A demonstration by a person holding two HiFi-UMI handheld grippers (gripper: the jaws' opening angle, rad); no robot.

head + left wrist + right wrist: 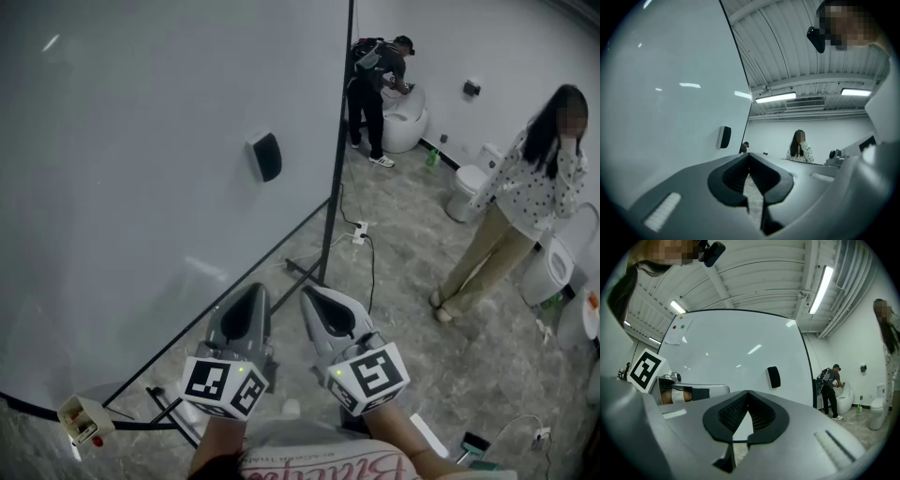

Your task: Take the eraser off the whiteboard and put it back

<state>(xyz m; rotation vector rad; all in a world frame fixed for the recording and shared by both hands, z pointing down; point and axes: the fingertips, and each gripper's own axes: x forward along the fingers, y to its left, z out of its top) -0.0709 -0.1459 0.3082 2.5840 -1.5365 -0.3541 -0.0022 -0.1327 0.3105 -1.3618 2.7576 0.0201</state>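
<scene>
Head view — eraser (pixel 265 157) on whiteboard (pixel 122 141); person (pixel 525 192) beyond

Glossy smooth whiteboard (pixel 141 141), matt black eraser (pixel 265 156), smooth marbled floor (pixel 412 281)

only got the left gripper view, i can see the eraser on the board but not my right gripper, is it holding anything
Observer: No. The right gripper has its jaws together with nothing between them.
Operator: ok, anything on the floor near the board
Observer: A white power strip with its cable lies on the floor beside the black post at the edge of the whiteboard.
Operator: anything else stuck on the board
Observer: In the right gripper view, a pale card with a red dot and a green dot sits near the board's upper left corner.
</scene>
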